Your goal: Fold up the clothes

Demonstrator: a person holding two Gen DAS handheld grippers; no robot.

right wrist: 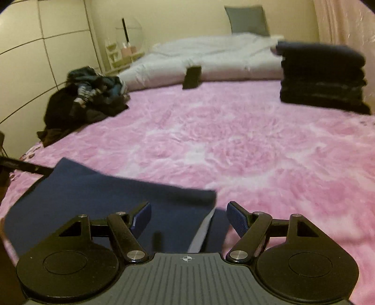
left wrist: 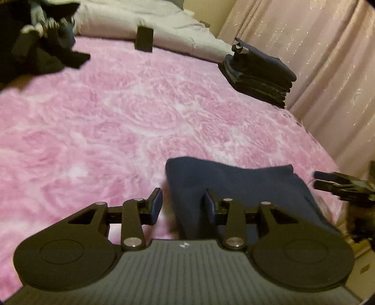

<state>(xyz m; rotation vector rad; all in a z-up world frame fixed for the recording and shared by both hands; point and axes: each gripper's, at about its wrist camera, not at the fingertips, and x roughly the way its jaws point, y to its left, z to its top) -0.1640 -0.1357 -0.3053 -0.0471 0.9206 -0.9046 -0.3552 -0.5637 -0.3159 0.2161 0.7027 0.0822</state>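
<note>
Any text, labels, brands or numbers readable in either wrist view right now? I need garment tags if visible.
No readable text in either view.
Left gripper body: small white mark, not lettering.
Right gripper body: crosshair symbol only.
Navy garment: no tag visible.
Folded stack: no label visible.

A bedroom under warm, dim indoor light. A fluffy pink blanket with a swirled rose pattern (right wrist: 246,140) covers the bed. A rumpled white duvet (right wrist: 211,61) lies at its far end, with a grey pillow (right wrist: 248,20) against the cream wall (right wrist: 175,18). Cream panelled wardrobe doors (right wrist: 35,58) line one side; pale pink shimmering curtains (left wrist: 316,58) hang along the other.
</note>
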